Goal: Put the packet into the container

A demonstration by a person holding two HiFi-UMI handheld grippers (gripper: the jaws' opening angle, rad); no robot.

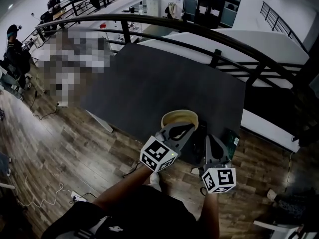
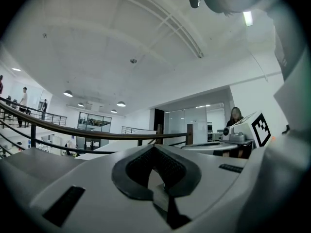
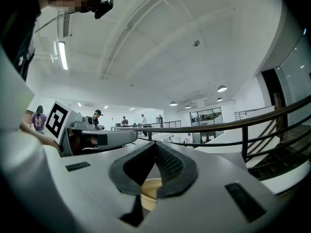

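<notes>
A round tan container (image 1: 179, 118) stands near the front edge of the dark table (image 1: 149, 83). A small dark green packet (image 1: 231, 139) lies at the table's front right corner. My left gripper (image 1: 192, 127) is shut and empty, its tips at the container's near rim. In the left gripper view the left gripper (image 2: 154, 147) points level, over the table toward the railing. My right gripper (image 1: 209, 137) is also shut and empty, between the container and the packet. In the right gripper view the container (image 3: 146, 191) shows tan through the gap below the right gripper (image 3: 155, 143).
A dark curved railing (image 1: 199, 26) runs behind the table, with a white ledge (image 1: 269, 44) beyond it. Wood floor (image 1: 45, 148) with cables lies to the left. A person (image 1: 15, 54) stands at the far left.
</notes>
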